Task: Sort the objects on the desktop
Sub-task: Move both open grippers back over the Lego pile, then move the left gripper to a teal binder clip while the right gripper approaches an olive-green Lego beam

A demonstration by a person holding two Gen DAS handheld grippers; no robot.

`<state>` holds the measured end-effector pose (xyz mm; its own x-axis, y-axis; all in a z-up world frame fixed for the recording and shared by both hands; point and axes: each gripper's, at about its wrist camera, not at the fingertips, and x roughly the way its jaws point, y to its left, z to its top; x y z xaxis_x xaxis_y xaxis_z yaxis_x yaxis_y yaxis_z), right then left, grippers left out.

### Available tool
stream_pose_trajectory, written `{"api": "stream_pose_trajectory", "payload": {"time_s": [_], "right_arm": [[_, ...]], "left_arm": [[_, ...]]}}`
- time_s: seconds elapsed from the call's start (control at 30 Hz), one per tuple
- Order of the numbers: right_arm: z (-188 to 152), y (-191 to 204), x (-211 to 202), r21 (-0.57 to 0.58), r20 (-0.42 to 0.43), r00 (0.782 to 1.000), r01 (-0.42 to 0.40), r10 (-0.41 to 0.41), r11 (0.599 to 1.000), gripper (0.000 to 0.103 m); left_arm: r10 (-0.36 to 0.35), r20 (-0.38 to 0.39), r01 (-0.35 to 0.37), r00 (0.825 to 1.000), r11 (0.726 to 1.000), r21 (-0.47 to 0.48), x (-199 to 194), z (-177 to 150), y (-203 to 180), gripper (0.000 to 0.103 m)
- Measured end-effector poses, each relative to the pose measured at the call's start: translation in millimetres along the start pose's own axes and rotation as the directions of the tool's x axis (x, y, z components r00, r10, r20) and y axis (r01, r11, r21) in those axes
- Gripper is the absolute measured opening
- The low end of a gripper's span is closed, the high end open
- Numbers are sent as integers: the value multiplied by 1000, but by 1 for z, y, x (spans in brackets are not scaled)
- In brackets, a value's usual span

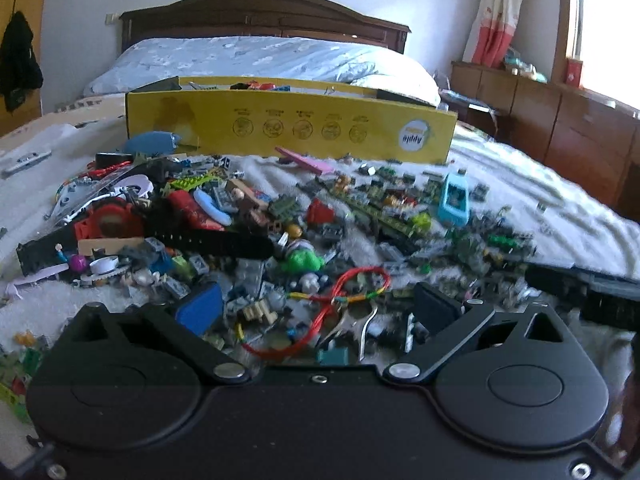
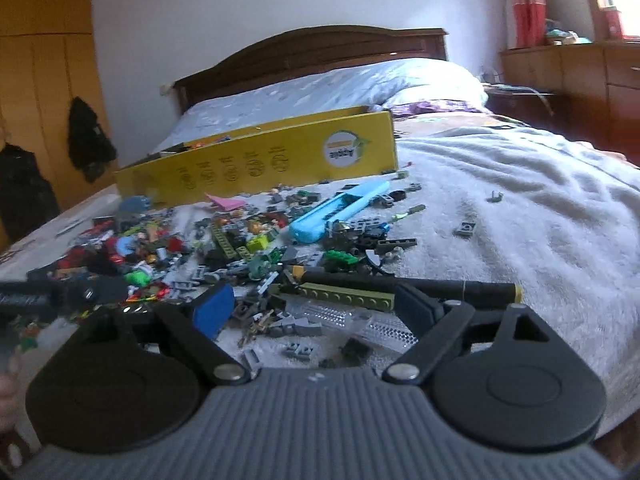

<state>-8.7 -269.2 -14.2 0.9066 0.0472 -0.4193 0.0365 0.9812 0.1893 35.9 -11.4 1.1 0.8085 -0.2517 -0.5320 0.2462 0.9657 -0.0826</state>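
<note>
A heap of small toys and building bricks [image 1: 256,232] lies spread on a white blanket [image 2: 520,208]. Behind it stands a long yellow cardboard box [image 1: 292,120] with some pieces inside. My left gripper [image 1: 316,308] hangs low over the near edge of the heap, open. Under the gap between its pads lie a red string loop [image 1: 352,292] and metal tweezers [image 1: 360,328], untouched. My right gripper [image 2: 314,306] is open too, over grey bricks and a clear studded plate [image 2: 360,320]. A black marker [image 2: 440,289] and a long olive brick [image 2: 344,298] lie just beyond its right finger.
A light blue case [image 2: 340,210] and a pink piece [image 2: 226,202] lie near the yellow box [image 2: 280,156]. A black strap [image 1: 208,242] crosses the heap. This is a bed with a dark headboard [image 1: 260,16]. A wooden cabinet [image 1: 560,120] runs along the right wall.
</note>
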Motion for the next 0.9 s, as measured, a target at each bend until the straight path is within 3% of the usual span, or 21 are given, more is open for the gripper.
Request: {"api": "stream_pose_trajectory", "payload": {"time_s": [0.17, 0.33, 0.6, 0.77, 0.9], "right_arm": [[-1, 1, 11, 17, -5, 999, 43, -43, 999, 93], [0, 5, 22, -11, -22, 992, 128, -128, 992, 91], [-1, 12, 34, -35, -33, 980, 197, -198, 980, 69], [-3, 17, 30, -57, -9, 984, 179, -180, 982, 65], [-4, 16, 15, -28, 32, 996, 81, -80, 996, 65]], "left_arm": [[38, -16, -38, 999, 999, 3, 9, -7, 2, 102], [32, -27, -33, 999, 999, -27, 15, -9, 9, 102], [43, -33, -44, 999, 999, -19, 18, -10, 8, 102], [30, -12, -30, 999, 999, -32, 11, -9, 8, 102], [-6, 36, 7, 999, 1000, -26, -2, -7, 7, 102]]}}
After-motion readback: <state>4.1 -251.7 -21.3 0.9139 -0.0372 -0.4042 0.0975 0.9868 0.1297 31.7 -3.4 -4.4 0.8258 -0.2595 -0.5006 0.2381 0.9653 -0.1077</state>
